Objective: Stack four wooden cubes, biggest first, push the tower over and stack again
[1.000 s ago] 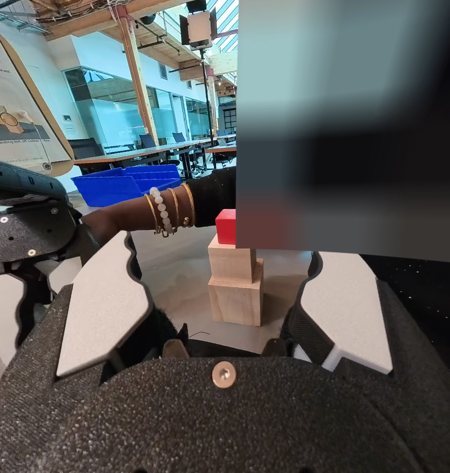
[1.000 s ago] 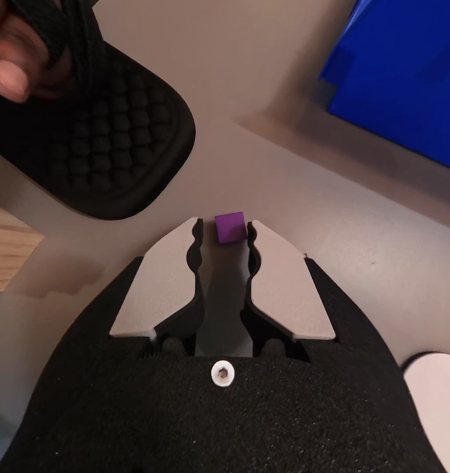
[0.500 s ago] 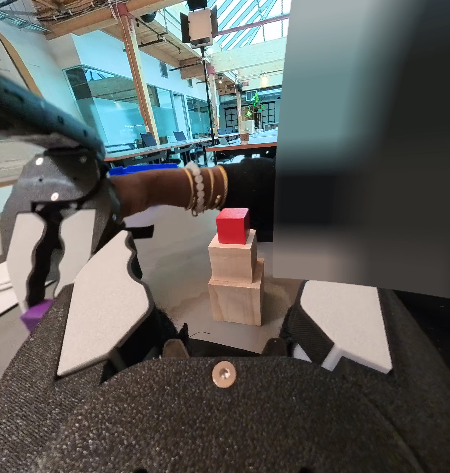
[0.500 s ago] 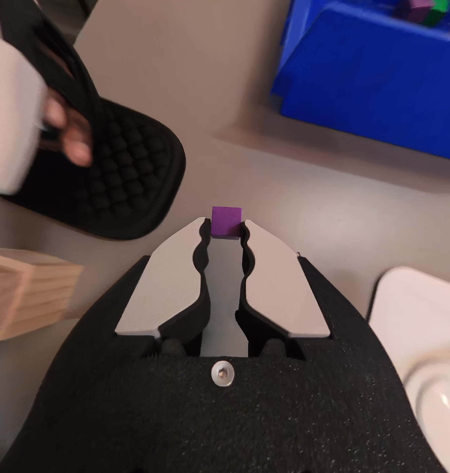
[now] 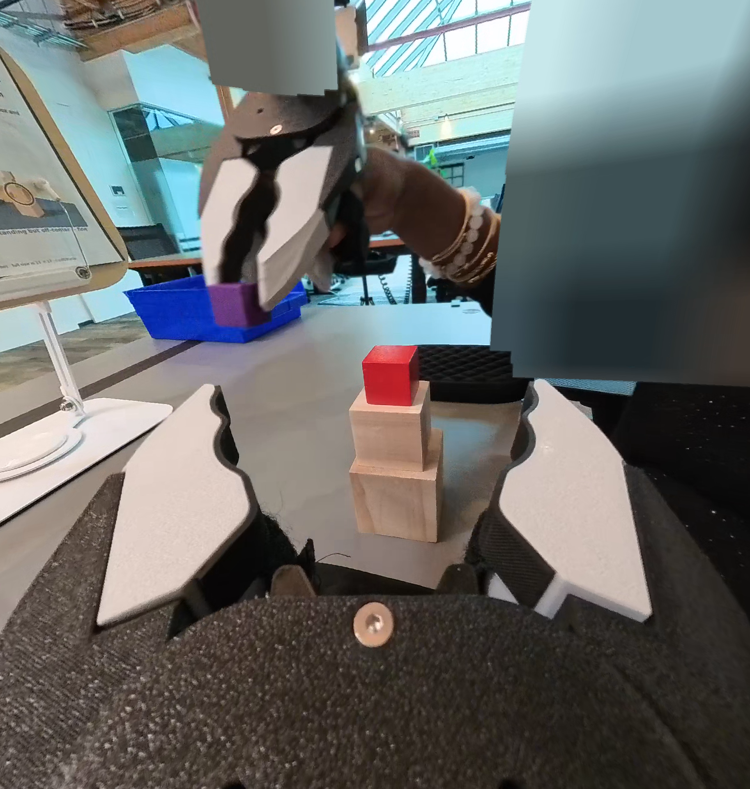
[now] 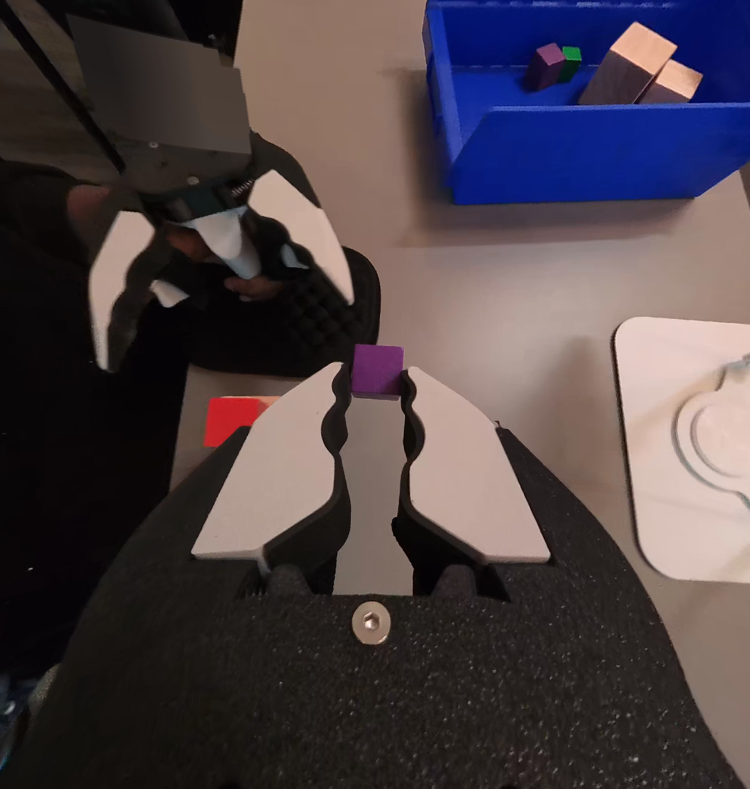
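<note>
My right gripper pinches a purple cube in its fingers above the bench, while my left gripper fingers spread wide around a block stack.

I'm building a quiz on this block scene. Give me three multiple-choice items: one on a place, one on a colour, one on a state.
1. Where is the red cube?
A. inside the blue bin
B. on top of two stacked wooden blocks
C. on the white stand base

2. What colour is the cube in the right gripper?
A. green
B. red
C. purple

3. How does the left gripper stand?
A. wide open, holding nothing
B. shut on the red cube
C. shut on a wooden block

Answers:
1 B: it sits on the upper wooden block, which rests on the lower wooden block.
2 C: the purple cube is pinched between its fingertips, above the table.
3 A: its fingers stand far apart on either side of the stack, apart from it.
</note>
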Tool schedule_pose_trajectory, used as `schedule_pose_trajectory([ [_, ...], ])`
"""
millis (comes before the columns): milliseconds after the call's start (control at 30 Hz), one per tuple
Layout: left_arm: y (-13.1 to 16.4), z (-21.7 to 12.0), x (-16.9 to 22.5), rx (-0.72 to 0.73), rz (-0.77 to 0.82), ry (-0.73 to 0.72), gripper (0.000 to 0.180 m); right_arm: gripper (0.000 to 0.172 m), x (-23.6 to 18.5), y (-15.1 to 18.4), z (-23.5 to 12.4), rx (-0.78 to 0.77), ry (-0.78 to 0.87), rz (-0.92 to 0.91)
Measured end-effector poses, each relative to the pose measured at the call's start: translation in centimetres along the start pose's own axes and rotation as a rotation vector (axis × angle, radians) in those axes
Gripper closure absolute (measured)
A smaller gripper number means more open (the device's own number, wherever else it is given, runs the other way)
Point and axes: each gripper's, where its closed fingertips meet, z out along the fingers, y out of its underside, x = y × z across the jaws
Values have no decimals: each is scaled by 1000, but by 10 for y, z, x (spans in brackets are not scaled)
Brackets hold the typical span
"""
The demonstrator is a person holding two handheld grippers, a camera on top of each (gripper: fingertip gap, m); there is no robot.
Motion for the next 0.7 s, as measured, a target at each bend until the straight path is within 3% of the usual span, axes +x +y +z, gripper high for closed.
schedule_pose_trajectory([
  [233,1,0,0,-5,13,-9,54,150,-37,6,-21,6,24,15],
  [700,1,0,0,-7,10,-10,55,150,-69,28,-7,-114,25,12],
])
